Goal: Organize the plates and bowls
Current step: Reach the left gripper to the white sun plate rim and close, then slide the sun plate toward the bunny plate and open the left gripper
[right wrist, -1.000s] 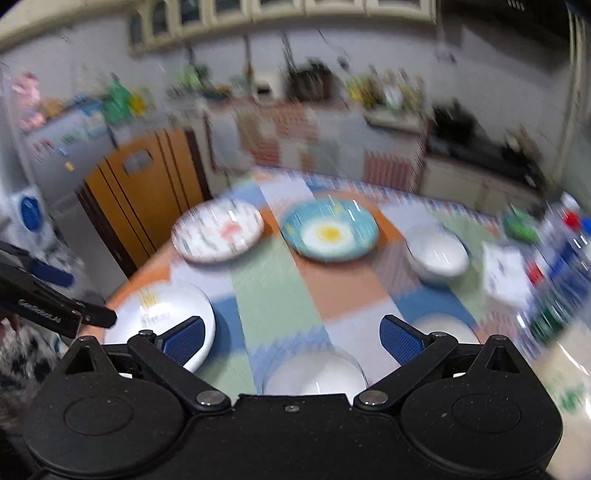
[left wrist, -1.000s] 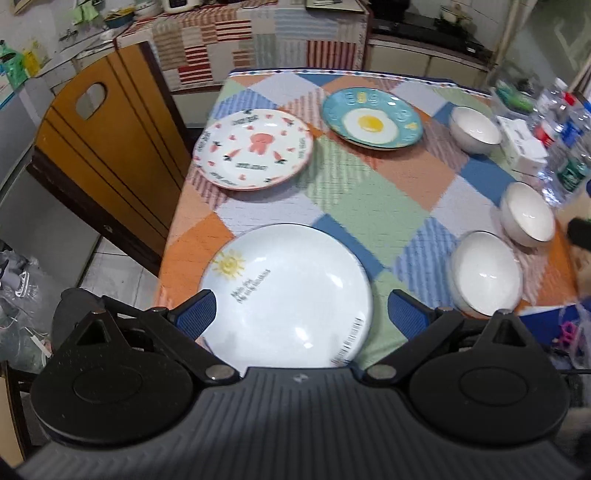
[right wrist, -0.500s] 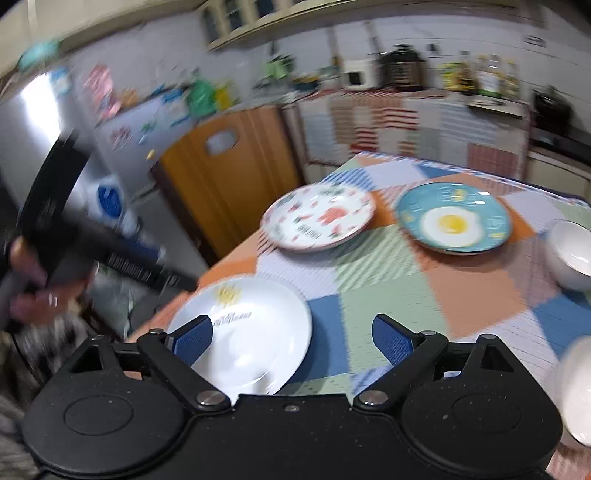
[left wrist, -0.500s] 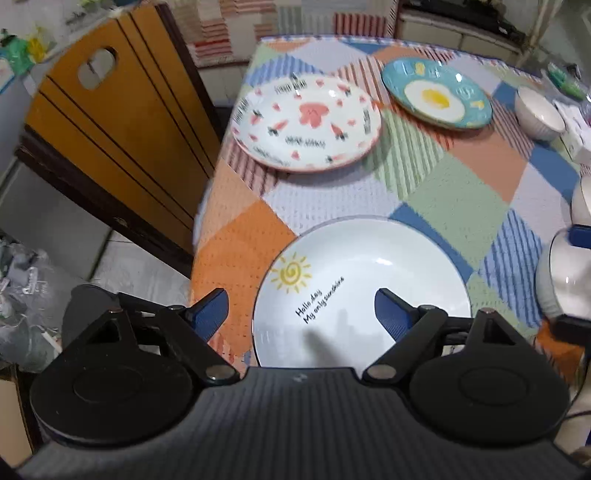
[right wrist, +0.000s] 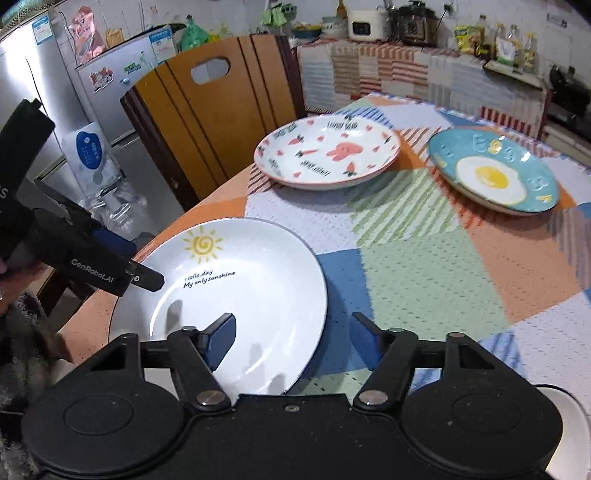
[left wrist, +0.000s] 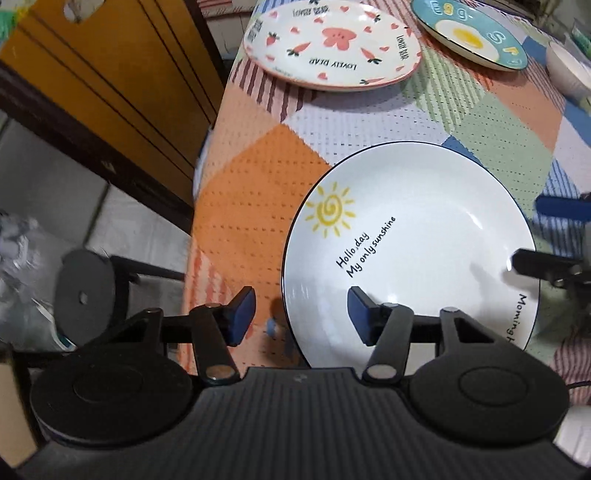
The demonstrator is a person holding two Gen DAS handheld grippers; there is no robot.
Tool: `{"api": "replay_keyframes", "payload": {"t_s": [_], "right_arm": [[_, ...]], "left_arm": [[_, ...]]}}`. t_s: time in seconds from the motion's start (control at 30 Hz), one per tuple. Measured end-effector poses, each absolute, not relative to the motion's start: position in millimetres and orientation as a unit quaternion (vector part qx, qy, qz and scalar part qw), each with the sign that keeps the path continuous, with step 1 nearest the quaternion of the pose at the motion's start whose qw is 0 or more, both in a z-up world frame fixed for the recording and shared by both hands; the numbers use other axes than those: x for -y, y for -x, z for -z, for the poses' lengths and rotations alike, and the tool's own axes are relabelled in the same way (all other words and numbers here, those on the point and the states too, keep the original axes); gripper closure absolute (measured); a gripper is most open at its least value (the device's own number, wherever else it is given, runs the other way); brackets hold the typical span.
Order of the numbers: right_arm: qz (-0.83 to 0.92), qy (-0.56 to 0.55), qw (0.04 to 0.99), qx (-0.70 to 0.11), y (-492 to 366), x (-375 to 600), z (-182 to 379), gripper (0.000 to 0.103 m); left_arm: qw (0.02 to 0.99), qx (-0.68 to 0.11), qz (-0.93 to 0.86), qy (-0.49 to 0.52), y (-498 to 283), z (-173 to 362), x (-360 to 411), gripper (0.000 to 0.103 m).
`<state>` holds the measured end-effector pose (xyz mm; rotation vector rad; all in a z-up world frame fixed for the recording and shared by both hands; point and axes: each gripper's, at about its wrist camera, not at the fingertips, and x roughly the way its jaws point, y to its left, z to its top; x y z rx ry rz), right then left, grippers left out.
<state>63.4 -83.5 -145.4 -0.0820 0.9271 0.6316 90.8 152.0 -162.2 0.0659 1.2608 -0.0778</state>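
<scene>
Between both hand-held grippers [left wrist: 301, 315], sun plate [left wrist: 424, 221]

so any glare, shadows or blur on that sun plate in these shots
Left wrist view: sun plate is sharp, soft glare near its right side, finger shadows on its lower part; the floor at far left is smeared. Right wrist view: sun plate shows small highlights and dark finger shadows; the tablecloth at right is slightly blurred.

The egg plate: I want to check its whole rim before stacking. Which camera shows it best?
The right wrist view: the egg plate lies whole and unobstructed there. In the left wrist view it sits at the top edge, its far rim cut off.
</scene>
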Motion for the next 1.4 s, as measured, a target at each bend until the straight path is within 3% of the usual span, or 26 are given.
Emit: {"api": "replay_keyframes", "payload": {"t_s": [0.17, 0.2, 0.3, 0.37, 0.7, 0.97, 1.4], "right_arm": [[-0.298, 0.049, 0.831, -0.467, -75, 76, 159, 0.053], [-0.294, 0.045, 0.829, -0.473, -79, 77, 163, 0.061], [-0.294, 0.032, 0.823, -0.485, -84, 81, 169, 0.072], [-0.296, 0.041, 0.819, -0.489, -87, 81, 173, 0.079], [-0.332, -0.004, 0.778, -0.533, -115, 88, 179, 0.081], [-0.354, -0.024, 0.761, -0.543, -134, 110, 169, 0.083], [-0.329, -0.059, 0.781, -0.528, -177, 184, 136, 0.084]], "left_arm": [[0.789, -0.613, 0.037, 0.015, -94, 174, -162, 0.050], [0.787, -0.615, 0.044, 0.022, -93, 175, -162, 0.051], [0.781, -0.622, 0.052, 0.019, -92, 180, -157, 0.066], [0.782, -0.622, 0.047, 0.016, -91, 180, -154, 0.066], [0.772, -0.627, 0.045, 0.098, -94, 185, -171, 0.062], [0.811, -0.566, 0.082, 0.122, -94, 162, -166, 0.062], [0.827, -0.531, 0.122, 0.135, -154, 134, -104, 0.062]]}}
